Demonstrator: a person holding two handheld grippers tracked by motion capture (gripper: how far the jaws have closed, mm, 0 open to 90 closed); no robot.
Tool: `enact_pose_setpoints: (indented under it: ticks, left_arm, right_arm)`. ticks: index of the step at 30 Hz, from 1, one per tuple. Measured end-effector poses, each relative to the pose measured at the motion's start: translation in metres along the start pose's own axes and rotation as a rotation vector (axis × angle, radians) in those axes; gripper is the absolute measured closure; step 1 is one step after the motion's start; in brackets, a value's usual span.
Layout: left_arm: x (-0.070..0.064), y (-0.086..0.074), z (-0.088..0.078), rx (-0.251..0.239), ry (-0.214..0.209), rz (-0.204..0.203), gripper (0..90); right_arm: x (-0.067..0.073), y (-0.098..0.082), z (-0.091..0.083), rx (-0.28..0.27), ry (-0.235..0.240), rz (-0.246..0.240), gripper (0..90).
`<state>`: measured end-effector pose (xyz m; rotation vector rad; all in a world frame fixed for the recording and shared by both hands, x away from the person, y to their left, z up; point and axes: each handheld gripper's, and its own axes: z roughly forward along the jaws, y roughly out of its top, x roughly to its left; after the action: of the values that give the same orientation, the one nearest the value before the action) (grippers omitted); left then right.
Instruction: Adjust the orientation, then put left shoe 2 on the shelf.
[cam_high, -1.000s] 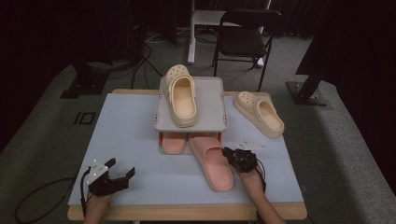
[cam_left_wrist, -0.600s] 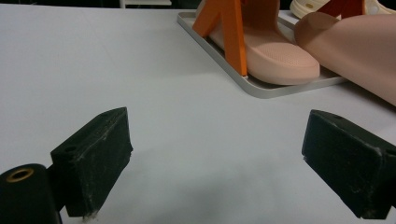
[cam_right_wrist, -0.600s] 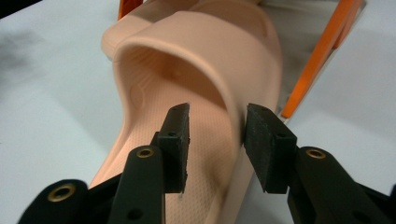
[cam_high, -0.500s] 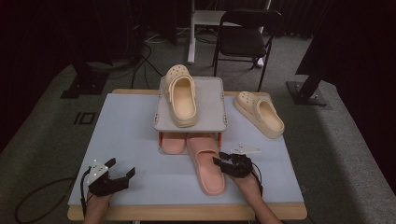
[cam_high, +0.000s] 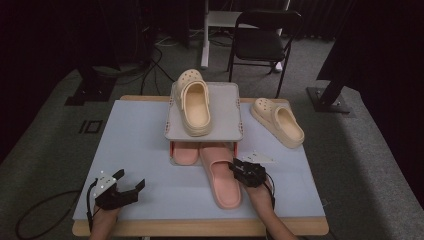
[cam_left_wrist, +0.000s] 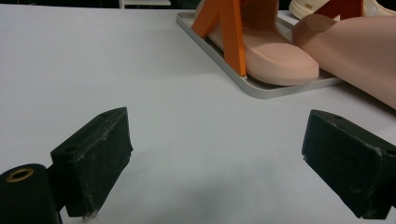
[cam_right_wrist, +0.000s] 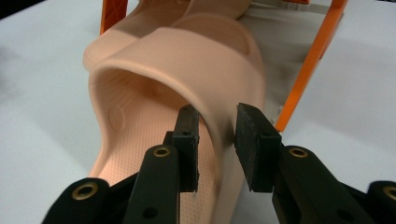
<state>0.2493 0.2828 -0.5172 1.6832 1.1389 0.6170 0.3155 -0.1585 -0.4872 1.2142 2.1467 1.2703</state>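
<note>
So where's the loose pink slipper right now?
In the high view the pink slipper lies front-centre on the table, toe poking under the rack, with the right tool gripping its strap edge.

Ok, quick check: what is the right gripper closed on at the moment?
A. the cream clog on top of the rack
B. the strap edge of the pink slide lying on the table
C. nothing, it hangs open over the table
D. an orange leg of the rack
B: in the right gripper view the right gripper pinches the strap edge of the pink slide, whose toe points toward the rack.
</note>
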Motion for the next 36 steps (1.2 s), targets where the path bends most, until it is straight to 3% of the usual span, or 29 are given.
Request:
enact_pose_setpoints:
  ticks: [4, 8, 14, 21, 26, 30, 36]
  left_arm:
    - [0.000, 0.000, 0.000, -0.001, -0.001, 0.000, 8.2]
    - [0.000, 0.000, 0.000, -0.002, -0.001, -0.001, 8.2]
    - [0.000, 0.000, 0.001, 0.001, -0.001, -0.001, 8.2]
    - [0.000, 0.000, 0.001, -0.001, -0.004, -0.002, 8.2]
    - [0.000, 0.000, 0.000, -0.001, -0.006, 0.001, 8.2]
    - [0.000, 0.000, 0.000, -0.001, -0.006, 0.001, 8.2]
    - [-0.001, 0.000, 0.001, -0.001, -0.009, 0.002, 8.2]
  right_arm:
    - [0.002, 0.002, 0.001, -0.014, -0.070, -0.007, 77.6]
    - [-0.003, 0.005, 0.001, -0.054, -0.125, 0.053, 79.0]
    - [-0.008, 0.012, 0.006, -0.079, -0.155, 0.108, 80.4]
    - [-0.003, 0.013, 0.023, -0.059, -0.174, 0.138, 77.1]
    - [-0.001, 0.014, 0.028, -0.064, -0.145, 0.142, 67.2]
    - [0.000, 0.016, 0.027, -0.057, -0.120, 0.142, 53.1]
    - [0.002, 0.014, 0.022, -0.024, -0.055, 0.128, 46.7]
